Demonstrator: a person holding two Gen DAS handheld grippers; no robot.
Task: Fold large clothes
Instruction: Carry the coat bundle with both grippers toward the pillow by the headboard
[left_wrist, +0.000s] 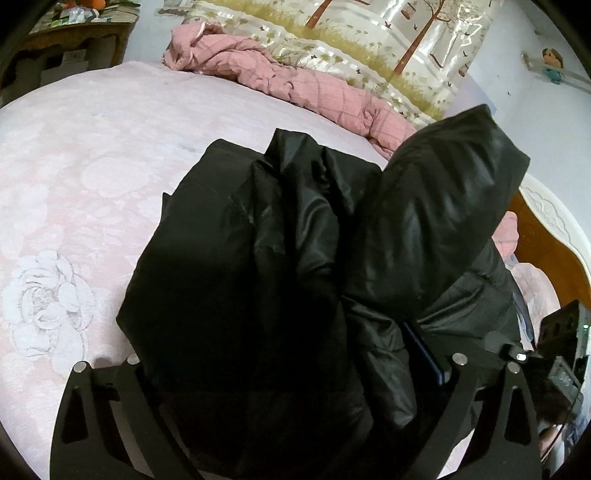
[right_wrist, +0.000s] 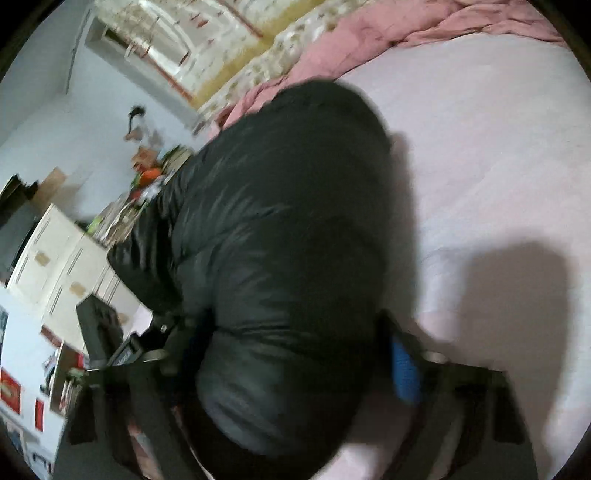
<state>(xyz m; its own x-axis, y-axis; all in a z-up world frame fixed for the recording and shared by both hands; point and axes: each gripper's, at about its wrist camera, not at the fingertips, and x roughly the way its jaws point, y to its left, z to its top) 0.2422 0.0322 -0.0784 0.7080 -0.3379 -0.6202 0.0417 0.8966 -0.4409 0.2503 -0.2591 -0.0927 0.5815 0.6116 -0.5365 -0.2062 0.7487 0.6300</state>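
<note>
Ahead of your left gripper (left_wrist: 291, 373) lies a glossy black puffer jacket (left_wrist: 258, 258) on a pale pink rose-patterned bedspread (left_wrist: 74, 184); beyond it, a pink checked quilt (left_wrist: 295, 81).

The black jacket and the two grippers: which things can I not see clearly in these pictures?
- Black jacket: lower part cut off by the left wrist view's bottom edge.
- Left gripper: fingertips lost against the dark fabric.
- Right gripper: right wrist view is motion-blurred; the grip is unclear.
- Bed under the jacket: hidden.
</note>
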